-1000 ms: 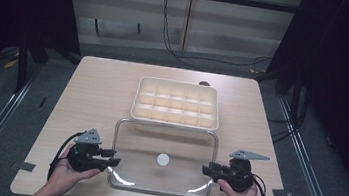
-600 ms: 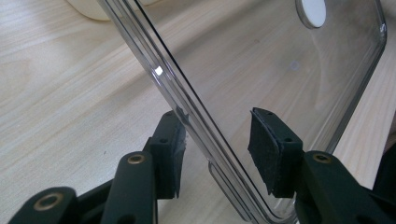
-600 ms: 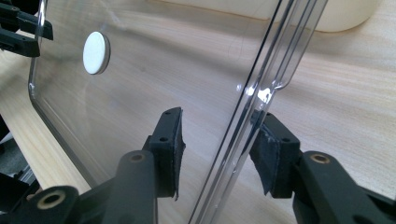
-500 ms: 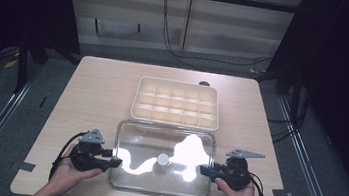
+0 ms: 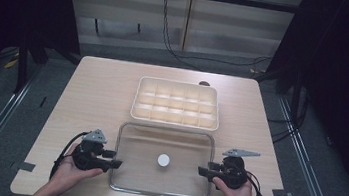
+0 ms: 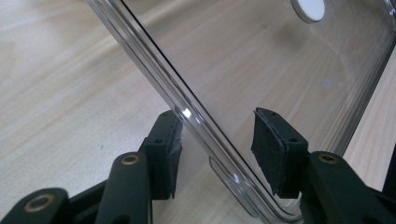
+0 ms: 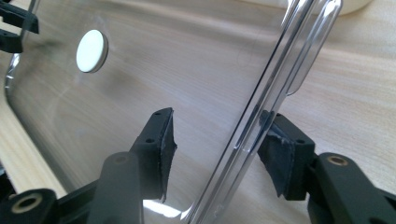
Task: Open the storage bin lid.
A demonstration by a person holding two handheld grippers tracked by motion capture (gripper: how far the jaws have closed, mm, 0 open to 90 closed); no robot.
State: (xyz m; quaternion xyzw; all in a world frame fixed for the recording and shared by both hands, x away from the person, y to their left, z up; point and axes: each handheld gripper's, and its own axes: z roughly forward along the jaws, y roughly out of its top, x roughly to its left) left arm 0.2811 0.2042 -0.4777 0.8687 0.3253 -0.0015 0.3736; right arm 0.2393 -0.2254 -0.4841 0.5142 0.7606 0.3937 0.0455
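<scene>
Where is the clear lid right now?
In the high view the clear lid lies flat on the table's near half, just in front of the compartment tray, between the two grippers.

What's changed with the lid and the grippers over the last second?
The clear lid came down from a tilt, where it caught glare, to lie flat on the table. Both the left gripper and the right gripper have just been opening: the lid's edges sit between their pads, no longer pressed. The tray stayed put.
</scene>
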